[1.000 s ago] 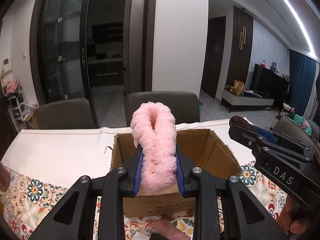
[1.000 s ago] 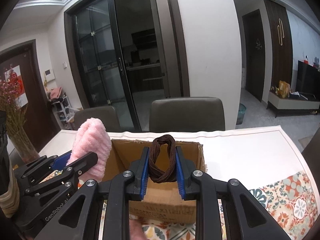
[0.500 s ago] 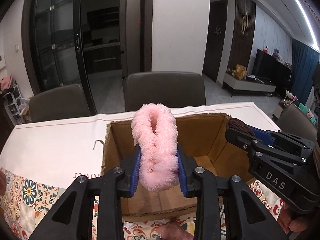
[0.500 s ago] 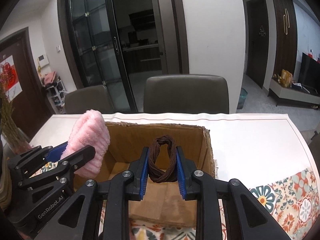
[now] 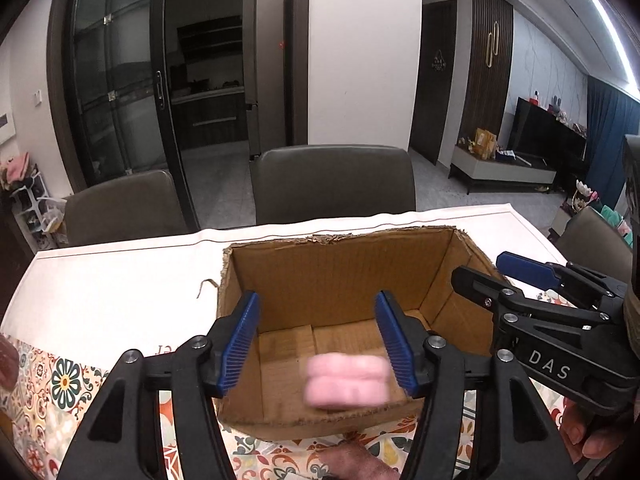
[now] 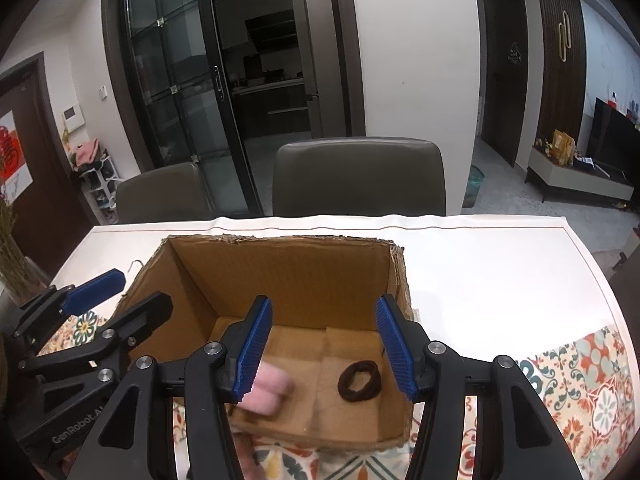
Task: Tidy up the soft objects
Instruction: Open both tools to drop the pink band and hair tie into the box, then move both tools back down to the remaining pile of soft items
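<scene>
both soft things are now inside the cardboard box (image 6: 280, 280); the pink fluffy piece (image 5: 347, 379) shows as a motion-blurred smear low in the box near its front wall, so in my reading it is dropping or only just landing; the brown hair tie (image 6: 359, 381) lies flat on the box floor, toward the right side, apart from the pink piece (image 6: 269, 391); the left gripper (image 5: 318, 344) has just been opening and now stands released, its blue pads (image 5: 239, 340) spread with nothing between them but the view down into the box; the right gripper (image 6: 324, 350) has likewise just been opening and is released, its pads (image 6: 394, 346) clear of the hair tie, which lies below them; both grippers hover over the near edge of the box, side by side; judged from this, the drop-off of these two items looks done; what is left depends on whether more soft things wait on the table (image 6: 480, 264); a pinkish shape (image 5: 352, 462) at the bottom edge of the left view, on the patterned cloth (image 6: 592, 392) just in front of the box, may be another item to gather, though it is cut off and i cannot tell what it is; a reddish patch at the far left edge of that view is equally unclear; the pink piece is too blurred to tell how it lies or whether it touches the floor; the front inner corner of the box is hidden behind the gripper bodies; the person shows only as fingers (image 5: 588, 436) around the right gripper's handle.
</scene>
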Tool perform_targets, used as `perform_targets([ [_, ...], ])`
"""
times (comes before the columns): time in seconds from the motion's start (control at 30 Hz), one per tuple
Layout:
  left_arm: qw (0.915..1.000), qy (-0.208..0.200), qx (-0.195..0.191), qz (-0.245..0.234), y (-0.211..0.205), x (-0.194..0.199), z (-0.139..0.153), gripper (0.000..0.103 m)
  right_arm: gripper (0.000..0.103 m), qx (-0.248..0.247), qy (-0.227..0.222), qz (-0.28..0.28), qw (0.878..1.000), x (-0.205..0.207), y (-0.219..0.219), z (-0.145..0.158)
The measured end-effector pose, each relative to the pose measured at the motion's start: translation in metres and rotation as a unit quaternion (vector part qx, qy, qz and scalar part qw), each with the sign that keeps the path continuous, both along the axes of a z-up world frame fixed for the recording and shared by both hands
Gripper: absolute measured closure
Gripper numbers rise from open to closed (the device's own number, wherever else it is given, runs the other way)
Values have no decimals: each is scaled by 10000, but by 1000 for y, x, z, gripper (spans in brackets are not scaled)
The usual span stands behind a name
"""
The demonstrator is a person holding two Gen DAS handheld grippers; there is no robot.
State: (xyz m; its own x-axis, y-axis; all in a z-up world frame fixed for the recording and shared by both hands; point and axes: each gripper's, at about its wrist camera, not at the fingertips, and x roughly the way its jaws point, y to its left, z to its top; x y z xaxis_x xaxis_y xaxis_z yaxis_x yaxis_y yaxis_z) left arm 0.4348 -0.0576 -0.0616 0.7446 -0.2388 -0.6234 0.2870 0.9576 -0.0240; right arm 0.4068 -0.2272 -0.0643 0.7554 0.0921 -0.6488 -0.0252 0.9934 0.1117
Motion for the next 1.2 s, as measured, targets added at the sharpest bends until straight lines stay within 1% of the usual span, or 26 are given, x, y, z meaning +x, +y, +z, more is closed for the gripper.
perform_targets([
  [0.43,9994,-299,-122,79,11,-45,30,37,48,63,-314,5,9995,-39,3,32],
  [0.53,9991,-364,-183,83,14,-59,37,37,41,81,-392,-2,9992,-52,4,39],
  [0.63,9989,-419,-189,101,17,-71,40,35,40,40,-488,-17,9988,-66,6,45],
  [0.77,9987,-457,-220,106,22,-88,42,34,40,-17,-541,-11,9985,-82,9,50],
  [0.93,9987,-410,-266,110,27,-106,42,34,40,-109,-578,-32,9983,-103,13,54],
  [1.2,9991,-332,-238,87,33,-131,36,34,40,-234,-598,-75,9979,-134,18,54],
])
